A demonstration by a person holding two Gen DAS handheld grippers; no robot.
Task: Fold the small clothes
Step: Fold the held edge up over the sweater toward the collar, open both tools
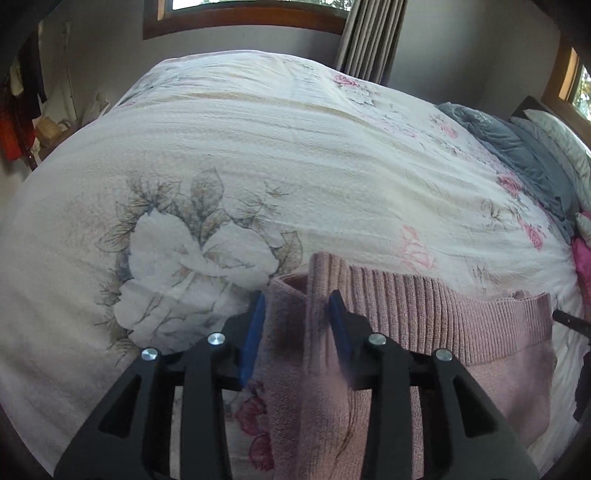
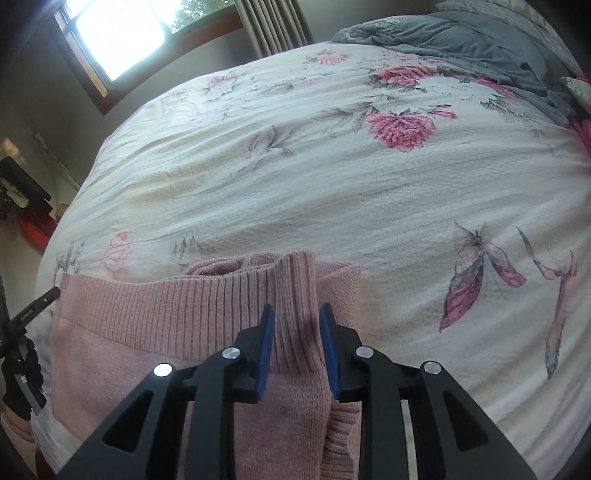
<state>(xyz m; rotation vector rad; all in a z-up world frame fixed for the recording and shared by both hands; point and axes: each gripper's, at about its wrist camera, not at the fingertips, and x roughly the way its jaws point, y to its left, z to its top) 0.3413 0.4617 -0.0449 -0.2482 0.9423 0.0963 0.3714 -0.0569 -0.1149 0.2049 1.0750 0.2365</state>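
Note:
A pink knitted sweater [image 1: 443, 332] lies at the near edge of the bed, its ribbed band stretched between my two grippers. My left gripper [image 1: 297, 304] is shut on a bunched fold at the band's left end, with fabric filling the gap between its blue pads. At the band's other end, my right gripper [image 2: 296, 314] is shut on a raised fold of the sweater [image 2: 147, 325]. A fingertip of the left gripper [image 2: 44, 299] shows at the left edge of the right wrist view. The sweater's lower part is hidden under the gripper bodies.
The bed carries a white floral cover [image 1: 295, 147] with wide flat room beyond the sweater. Grey bedding [image 2: 461, 40] and pillows [image 1: 565, 133] are piled at the far right. A window [image 2: 118, 33] and curtain [image 1: 369, 37] stand behind the bed.

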